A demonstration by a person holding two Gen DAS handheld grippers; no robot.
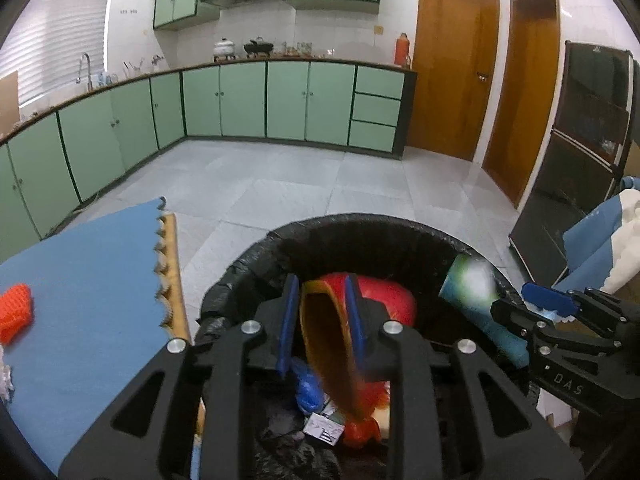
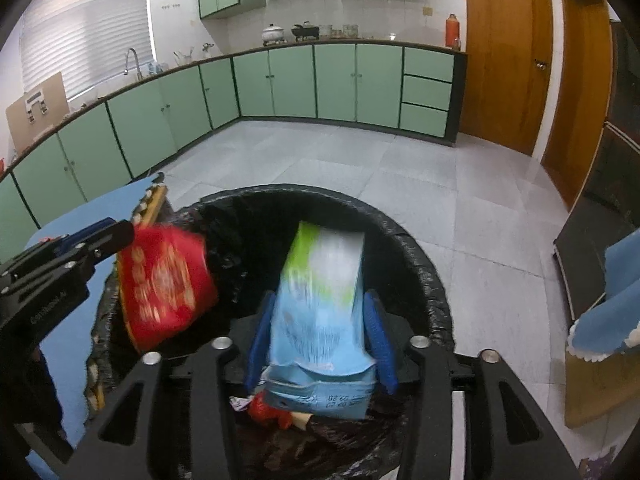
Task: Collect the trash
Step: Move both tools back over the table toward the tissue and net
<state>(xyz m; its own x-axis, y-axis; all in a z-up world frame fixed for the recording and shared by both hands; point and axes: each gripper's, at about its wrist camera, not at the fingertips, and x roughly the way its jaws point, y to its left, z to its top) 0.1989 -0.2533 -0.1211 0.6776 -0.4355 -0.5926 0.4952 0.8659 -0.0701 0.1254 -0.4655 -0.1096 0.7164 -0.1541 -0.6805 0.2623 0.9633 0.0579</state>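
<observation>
A bin with a black liner [image 1: 360,226] [image 2: 416,252] stands on the floor below both grippers, with crumpled trash at its bottom. My left gripper [image 1: 322,322] is over the bin; a red and orange paper bowl [image 1: 332,344] [image 2: 164,284] sits blurred between its blue fingers, with gaps at the sides. My right gripper [image 2: 320,340] is over the bin too; a blue, green and white carton [image 2: 320,308] [image 1: 472,288] sits blurred between its blue fingers. The left gripper shows at the left of the right wrist view [image 2: 100,236], the right gripper at the right of the left wrist view [image 1: 548,304].
A table with a blue mat [image 1: 88,280] lies left of the bin and carries an orange mesh piece [image 1: 16,312]. A dark cabinet [image 1: 576,152] and blue-covered items [image 2: 616,304] stand to the right. Green kitchen cabinets [image 1: 264,100] line the far walls beyond tiled floor.
</observation>
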